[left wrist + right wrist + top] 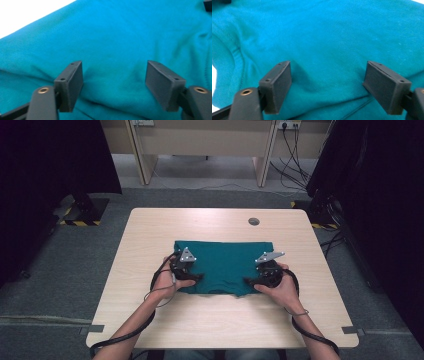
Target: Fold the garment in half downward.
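I see the teal shirt folded into a compact rectangle on the table, under both grippers. My left gripper and right gripper gape wide, holding nothing; little seems left.

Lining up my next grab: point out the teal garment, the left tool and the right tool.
teal garment (225, 260): high view, middle of the folded cloth.
left tool (113, 80): left gripper view, midway between its open fingertips.
right tool (327, 82): right gripper view, midway between its open fingertips.
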`<state>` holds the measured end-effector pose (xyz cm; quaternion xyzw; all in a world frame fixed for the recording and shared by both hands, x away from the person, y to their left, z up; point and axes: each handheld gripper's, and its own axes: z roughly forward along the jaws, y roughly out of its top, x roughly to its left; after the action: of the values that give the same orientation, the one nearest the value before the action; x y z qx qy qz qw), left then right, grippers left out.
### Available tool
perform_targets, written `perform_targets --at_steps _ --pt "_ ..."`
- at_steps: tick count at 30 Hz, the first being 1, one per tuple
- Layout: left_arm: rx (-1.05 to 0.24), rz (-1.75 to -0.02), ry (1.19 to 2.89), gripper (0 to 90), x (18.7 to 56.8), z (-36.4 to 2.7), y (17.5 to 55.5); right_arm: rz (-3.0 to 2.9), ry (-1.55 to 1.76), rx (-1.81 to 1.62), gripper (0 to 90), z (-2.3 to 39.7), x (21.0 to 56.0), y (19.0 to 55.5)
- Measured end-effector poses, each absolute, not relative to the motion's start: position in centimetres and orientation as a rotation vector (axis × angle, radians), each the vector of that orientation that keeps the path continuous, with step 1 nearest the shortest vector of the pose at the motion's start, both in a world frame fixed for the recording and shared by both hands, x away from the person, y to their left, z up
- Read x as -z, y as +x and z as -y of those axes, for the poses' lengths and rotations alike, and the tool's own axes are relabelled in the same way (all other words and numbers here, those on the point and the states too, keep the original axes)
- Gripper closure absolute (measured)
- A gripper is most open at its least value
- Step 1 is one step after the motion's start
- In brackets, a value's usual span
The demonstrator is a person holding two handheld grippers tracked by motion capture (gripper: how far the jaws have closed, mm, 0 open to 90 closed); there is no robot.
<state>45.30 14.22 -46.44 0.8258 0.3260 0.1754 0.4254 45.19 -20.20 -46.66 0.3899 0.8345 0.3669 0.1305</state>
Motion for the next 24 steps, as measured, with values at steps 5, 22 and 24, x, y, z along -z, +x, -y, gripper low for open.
perform_targets --at_steps 5,22,24 --pt "-0.457 -0.83 2.011 22.0 45.7 -15.5 44.3 -2.392 1.137 -1.116 13.4 20.7 46.1 44.3" --pt "-0.492 -0.911 1.92 21.9 45.0 -19.6 42.7 -2.318 1.164 -1.136 13.6 22.9 45.2 42.9" --pt "-0.492 -0.913 1.92 21.9 44.9 -19.7 42.7 -2.318 1.164 -1.131 13.6 23.0 45.3 42.8"
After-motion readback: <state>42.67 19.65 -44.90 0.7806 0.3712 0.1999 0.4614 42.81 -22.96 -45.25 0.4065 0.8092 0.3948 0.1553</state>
